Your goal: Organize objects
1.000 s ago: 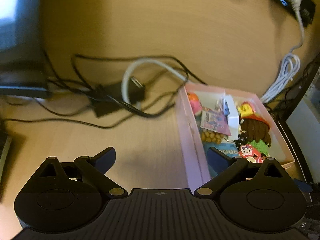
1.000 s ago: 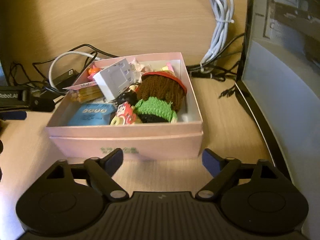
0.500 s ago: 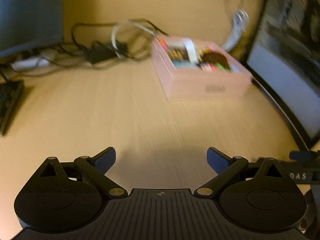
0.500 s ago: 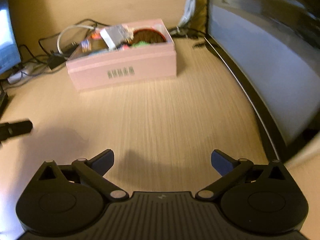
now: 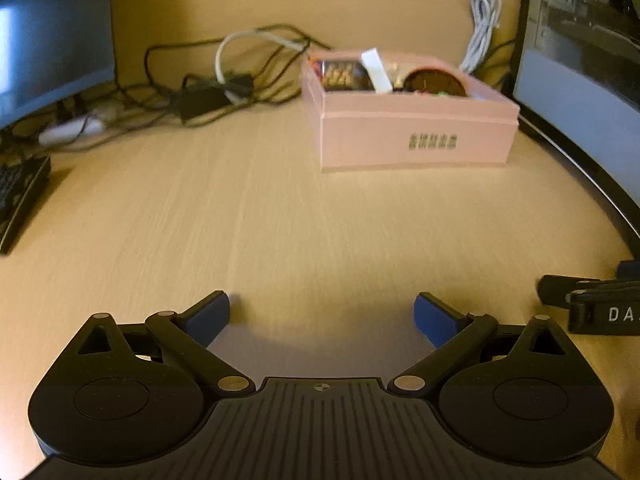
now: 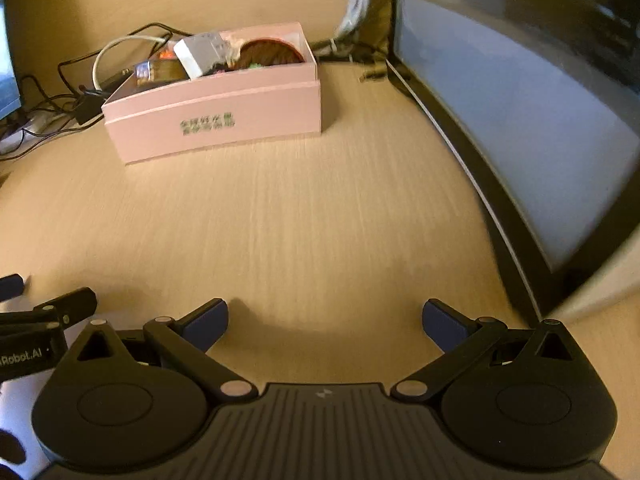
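Holding both grippers low over the wooden desk (image 5: 280,220), you have each one spread wide with nothing between its blue pads. Your left gripper (image 5: 322,316) points across bare desktop, and your right gripper (image 6: 325,322) does the same from just beside it; each shows at the edge of the other's view. Ahead of both, well apart from the fingertips, the pink box (image 5: 412,136) sits on the desk with printed characters on its near wall. Inside it you can make out a white block (image 6: 200,54) standing above the rim, a round brown thing with a red edge (image 6: 272,52) to its right and a small packet (image 5: 340,74) to its left; the rest is too blurred to tell. Behind the box, to its left, lies a tangle of black cables (image 5: 208,92) with a white loop. A dark panel (image 6: 520,120) stands along the right side of the desk.
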`<state>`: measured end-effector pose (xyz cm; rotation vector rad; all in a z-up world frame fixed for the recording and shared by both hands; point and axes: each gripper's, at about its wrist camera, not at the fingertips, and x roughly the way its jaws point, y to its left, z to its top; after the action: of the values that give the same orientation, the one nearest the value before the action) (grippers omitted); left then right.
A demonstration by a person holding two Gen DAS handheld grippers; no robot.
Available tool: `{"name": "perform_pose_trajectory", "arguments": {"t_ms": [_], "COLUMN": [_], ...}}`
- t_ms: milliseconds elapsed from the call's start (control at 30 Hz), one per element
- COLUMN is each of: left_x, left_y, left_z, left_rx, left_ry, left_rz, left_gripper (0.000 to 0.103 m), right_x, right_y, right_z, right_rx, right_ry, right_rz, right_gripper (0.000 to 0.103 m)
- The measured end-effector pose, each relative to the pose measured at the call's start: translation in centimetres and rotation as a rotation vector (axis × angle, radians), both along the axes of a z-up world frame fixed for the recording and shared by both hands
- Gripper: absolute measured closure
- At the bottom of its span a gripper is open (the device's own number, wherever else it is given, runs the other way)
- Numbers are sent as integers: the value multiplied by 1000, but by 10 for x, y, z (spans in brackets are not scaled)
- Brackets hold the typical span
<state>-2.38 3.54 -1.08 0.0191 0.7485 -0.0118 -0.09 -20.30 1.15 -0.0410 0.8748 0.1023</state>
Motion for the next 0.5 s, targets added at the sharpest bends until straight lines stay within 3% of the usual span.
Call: {"name": "perform_pose_trajectory", "arguments": {"t_ms": [200, 333, 500], "left_x": [15, 18, 17], "left_y": [-11, -11, -12], "left_z": [-1, -2, -3], "left_rx": [3, 1, 2], "left_ry": [-17, -28, -33], "left_rz": [84, 75, 73], "left_gripper": [1, 1, 1], "right_x": [21, 28, 30], "right_y": [0, 1, 3], "right_z": [-4, -10, -12], "right_rx": [11, 26, 30], "right_ry": [-74, -142, -175], "right_rz": [87, 141, 112], "right_gripper": [0, 0, 0]}}
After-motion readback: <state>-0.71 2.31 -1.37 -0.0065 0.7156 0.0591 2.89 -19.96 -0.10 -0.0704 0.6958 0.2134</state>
